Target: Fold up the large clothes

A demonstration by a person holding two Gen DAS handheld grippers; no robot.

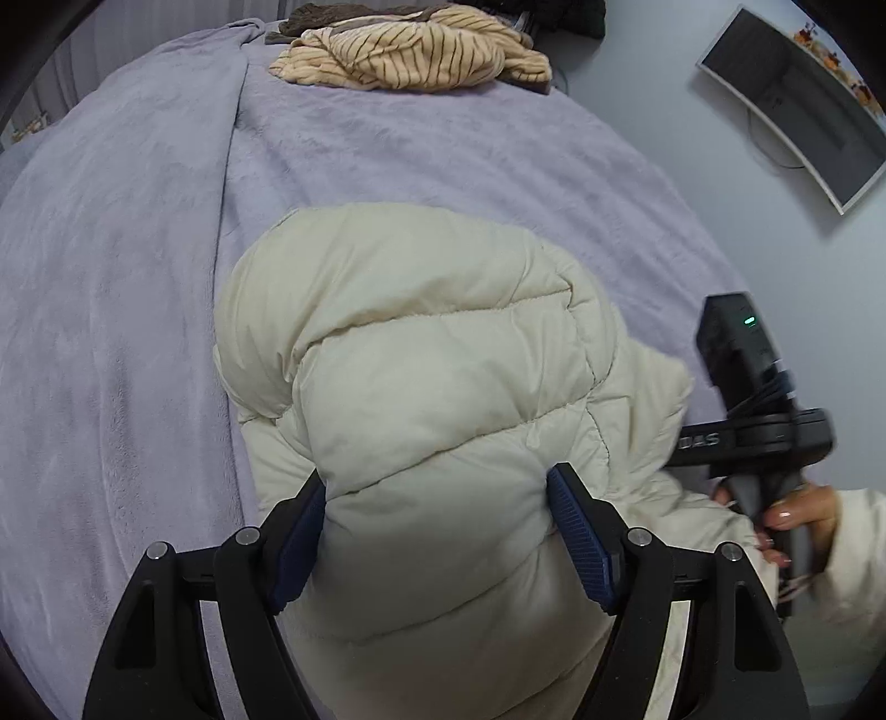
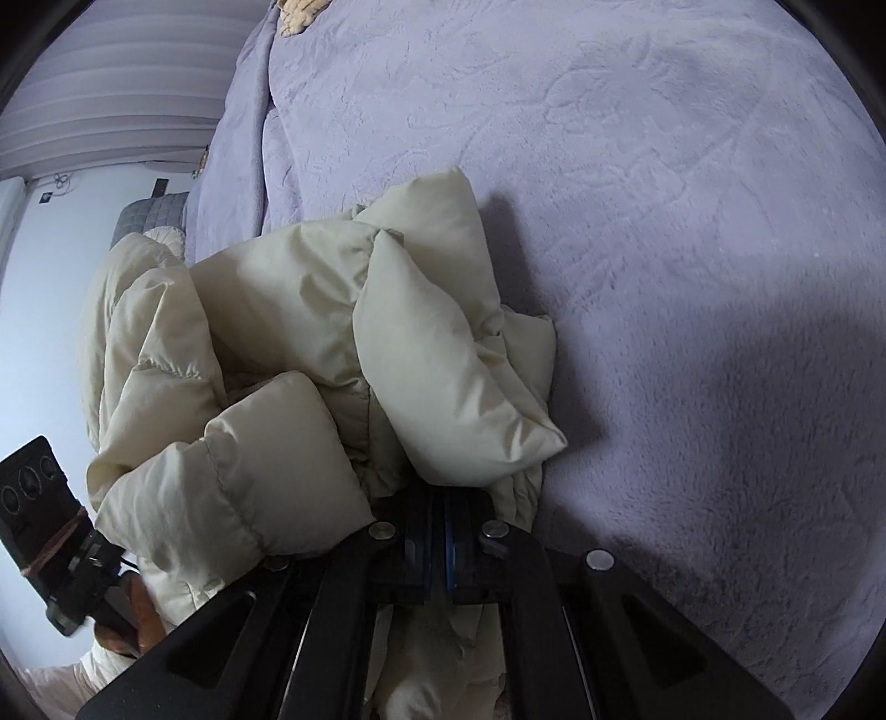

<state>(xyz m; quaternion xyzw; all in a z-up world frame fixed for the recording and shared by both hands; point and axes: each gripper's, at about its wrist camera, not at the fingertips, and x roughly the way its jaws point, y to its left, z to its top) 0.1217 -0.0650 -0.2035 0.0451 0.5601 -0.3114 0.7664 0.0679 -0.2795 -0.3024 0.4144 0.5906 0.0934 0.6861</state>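
Partly hidden puffer jacket, lower edge cropped

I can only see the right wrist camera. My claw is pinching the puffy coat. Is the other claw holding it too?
Observer: Yes. The left claw has a fat fold of the cream puffy coat squeezed between its blue pads.
Kid: Anything on the wall?
Observer: A dark screen hangs there, to the right of the bed.
Kid: More clothes?
Observer: A striped tan garment lies heaped at the bed's far end.
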